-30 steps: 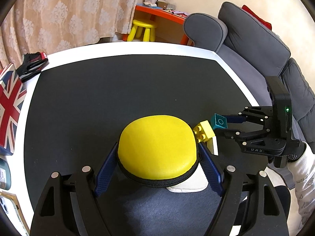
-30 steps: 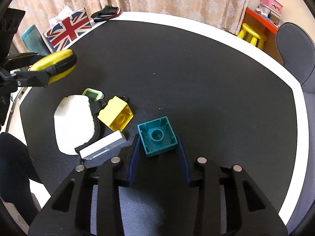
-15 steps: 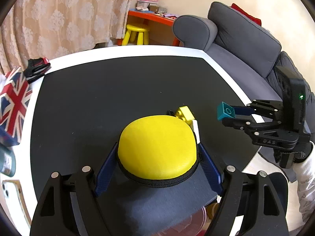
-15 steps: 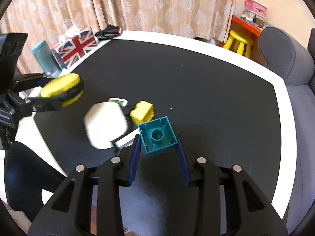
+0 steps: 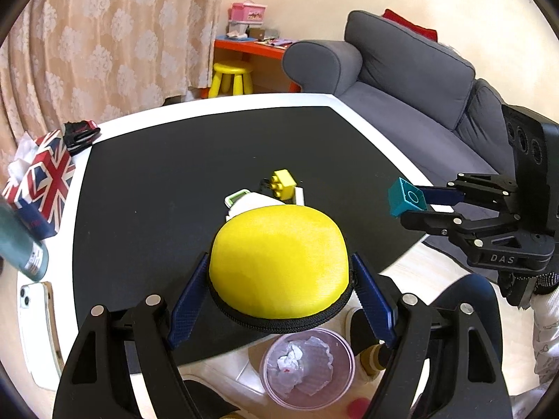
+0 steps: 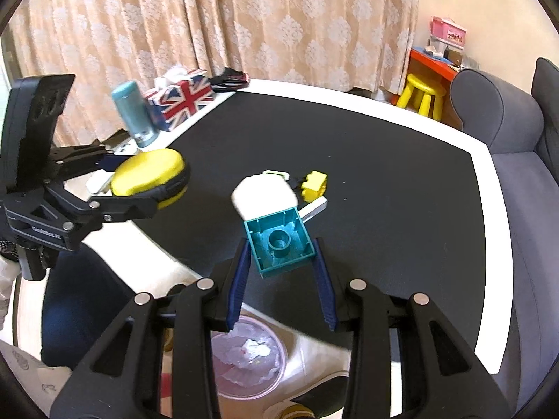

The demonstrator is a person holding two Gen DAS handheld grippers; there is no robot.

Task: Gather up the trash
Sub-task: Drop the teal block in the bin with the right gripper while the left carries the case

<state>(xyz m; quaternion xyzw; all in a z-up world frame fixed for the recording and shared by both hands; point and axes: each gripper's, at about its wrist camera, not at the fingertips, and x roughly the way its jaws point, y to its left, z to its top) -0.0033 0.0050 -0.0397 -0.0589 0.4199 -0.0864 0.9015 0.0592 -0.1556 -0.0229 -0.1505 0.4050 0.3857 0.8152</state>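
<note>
My left gripper (image 5: 279,300) is shut on a round yellow zip case (image 5: 279,265), held in the air over the table's near edge. My right gripper (image 6: 281,265) is shut on a teal toy brick (image 6: 279,241), hollow side up; that brick (image 5: 407,201) also shows at the right of the left wrist view. Below both, on the floor, stands a pink-rimmed bin (image 5: 307,370) lined with clear plastic and holding crumpled paper; the bin (image 6: 244,363) also shows in the right wrist view. On the black table (image 6: 384,174) lie a white pouch (image 6: 263,197), a yellow brick (image 6: 314,185) and a white bar (image 6: 314,207).
A Union Jack tissue box (image 6: 181,101), a teal bottle (image 6: 134,118) and a black folded item (image 6: 229,82) stand at the table's far left. A phone (image 5: 33,317) lies on the white rim. A grey sofa (image 5: 401,70) flanks the right side. The person's dark trouser leg (image 6: 80,300) is below.
Both grippers have lifted and pulled back from the table's middle to its near edge, each keeping its load. The bin on the floor has come into view beneath them.
</note>
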